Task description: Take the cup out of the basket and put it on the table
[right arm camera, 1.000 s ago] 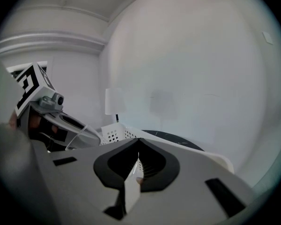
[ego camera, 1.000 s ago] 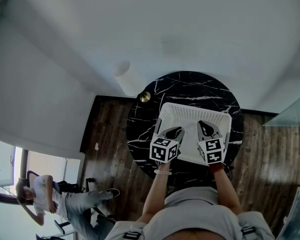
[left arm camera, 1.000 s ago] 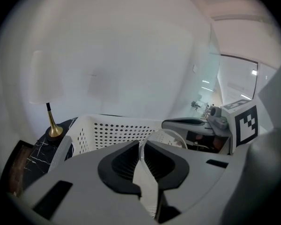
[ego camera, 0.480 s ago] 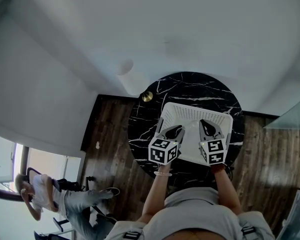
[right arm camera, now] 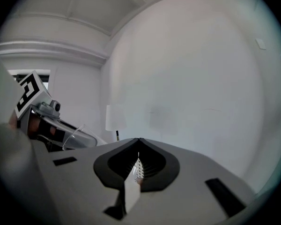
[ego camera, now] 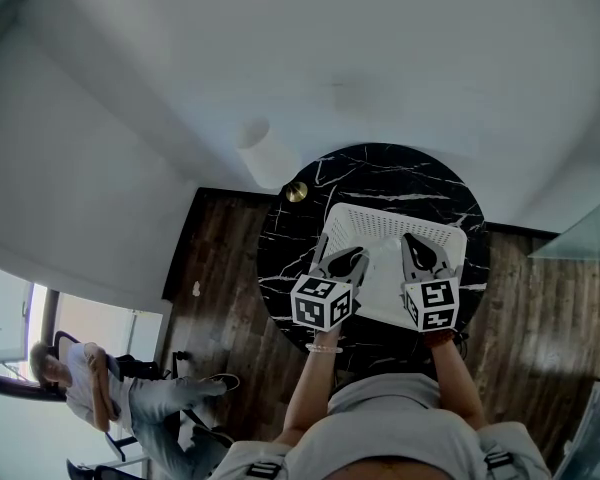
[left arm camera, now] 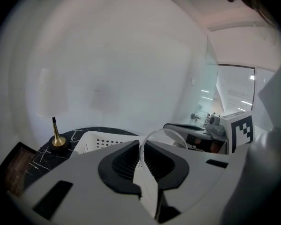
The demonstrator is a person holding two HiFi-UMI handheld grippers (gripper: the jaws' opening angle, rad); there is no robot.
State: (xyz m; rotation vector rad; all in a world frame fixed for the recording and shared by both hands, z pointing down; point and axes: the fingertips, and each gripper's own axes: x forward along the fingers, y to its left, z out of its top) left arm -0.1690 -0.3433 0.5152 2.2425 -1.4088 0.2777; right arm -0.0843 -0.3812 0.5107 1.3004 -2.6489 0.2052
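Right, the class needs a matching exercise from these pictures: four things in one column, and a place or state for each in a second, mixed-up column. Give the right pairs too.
Things
1. cup
2. basket
3. lamp
4. right gripper

Places and states
A. shut, with nothing in it
B. at the edge of the table, on a brass foot
C. clear, pinched at its rim by the left gripper
D. white, standing on the black table below both grippers

Pairs: 1-C, 2-D, 3-B, 4-A
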